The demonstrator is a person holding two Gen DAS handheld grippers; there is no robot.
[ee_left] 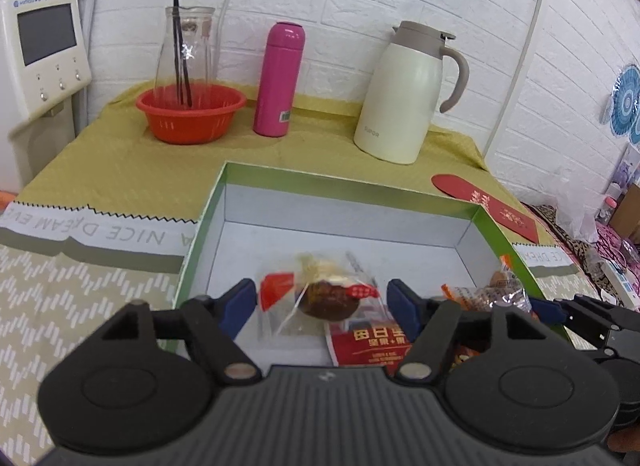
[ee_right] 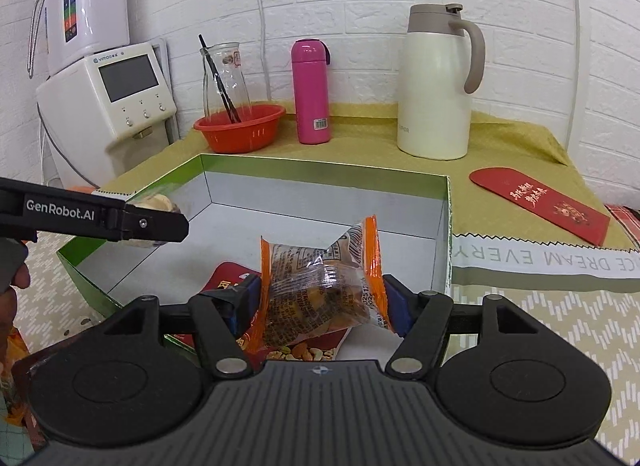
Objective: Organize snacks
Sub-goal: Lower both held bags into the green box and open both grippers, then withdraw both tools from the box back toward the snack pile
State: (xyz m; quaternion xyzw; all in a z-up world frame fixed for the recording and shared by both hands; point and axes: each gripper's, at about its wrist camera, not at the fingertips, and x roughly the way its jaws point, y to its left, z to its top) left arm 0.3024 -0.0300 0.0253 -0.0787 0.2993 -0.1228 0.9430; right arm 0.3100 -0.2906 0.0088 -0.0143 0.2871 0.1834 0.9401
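both grippers over the box, one snack gripped

the left gripper (ee_left: 322, 298) is seen above the green box (ee_left: 344, 181), jaws wide apart; a clear-wrapped brown pastry (ee_left: 326, 300) sits between the blue pads with gaps on both sides, so no grip is shown. the right gripper (ee_right: 322, 298) is closed on an orange-edged snack packet (ee_right: 320, 286), pads pressed against its sides, over the box's near end. a red nut packet (ee_right: 296, 346) is seen lying on the box floor under it. the red envelope (ee_right: 540, 201) is left on the cloth beside the box.
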